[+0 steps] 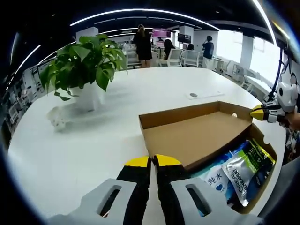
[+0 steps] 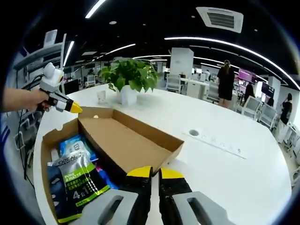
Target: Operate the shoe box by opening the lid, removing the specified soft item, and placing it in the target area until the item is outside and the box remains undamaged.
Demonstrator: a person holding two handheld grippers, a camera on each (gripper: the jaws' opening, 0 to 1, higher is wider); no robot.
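A brown cardboard shoe box (image 1: 267, 180) lies on the white table (image 1: 93, 140). Its lid (image 1: 197, 136) is raised, inner side up, tilted over part of the box. Inside the box lie soft packets: a dark one with green print (image 1: 246, 168) and blue ones (image 1: 215, 180). My left gripper (image 1: 152, 161) is shut at the lid's near corner, on its rim. The right gripper (image 1: 258, 112) pinches the opposite corner. In the right gripper view, my right gripper (image 2: 154, 172) is shut on the lid (image 2: 126, 140) rim, the left gripper (image 2: 72, 108) is at the far corner, and the packets (image 2: 77, 180) show.
A potted green plant (image 1: 84, 65) in a white pot stands on the table beyond the box, with a small glass (image 1: 57, 117) beside it. A flat cable panel (image 2: 215, 140) is set in the tabletop. People and chairs are far behind in the office.
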